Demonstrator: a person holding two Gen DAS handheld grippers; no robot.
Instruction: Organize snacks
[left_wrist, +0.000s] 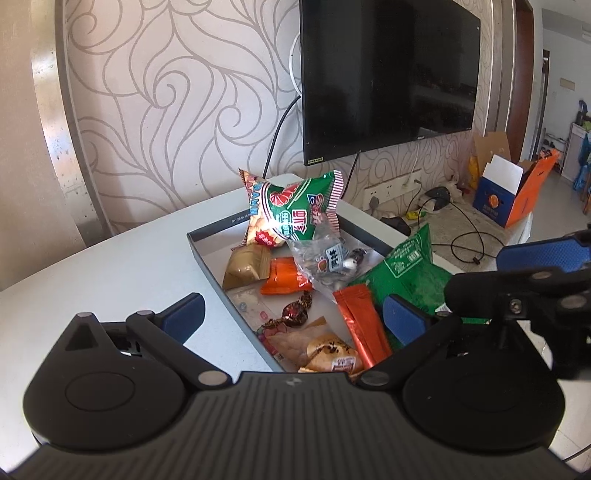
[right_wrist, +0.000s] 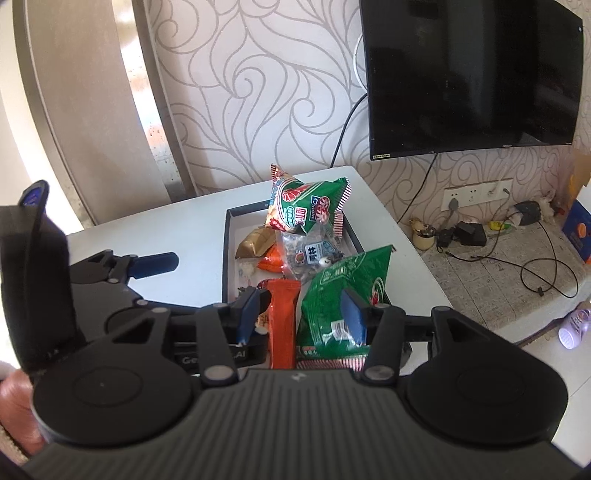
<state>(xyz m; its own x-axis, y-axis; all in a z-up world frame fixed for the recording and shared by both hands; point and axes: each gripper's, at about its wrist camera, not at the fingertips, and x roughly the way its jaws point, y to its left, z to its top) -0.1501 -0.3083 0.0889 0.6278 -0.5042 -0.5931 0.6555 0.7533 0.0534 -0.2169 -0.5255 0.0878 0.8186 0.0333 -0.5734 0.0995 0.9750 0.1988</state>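
Note:
A dark shallow tray on a white table holds several snacks: a green and red chips bag upright at the back, a clear packet, a tan pack, orange packs, a wrapped candy, a bun and a large green bag. My left gripper is open over the tray's near end. My right gripper is open; the orange stick pack and green bag lie between its fingers. Its right finger touches the green bag.
A black TV hangs on the patterned wall. Right of the table, a low counter carries cables, chargers and a blue and orange box. A purple bottle lies on the floor. The tray also shows in the right wrist view.

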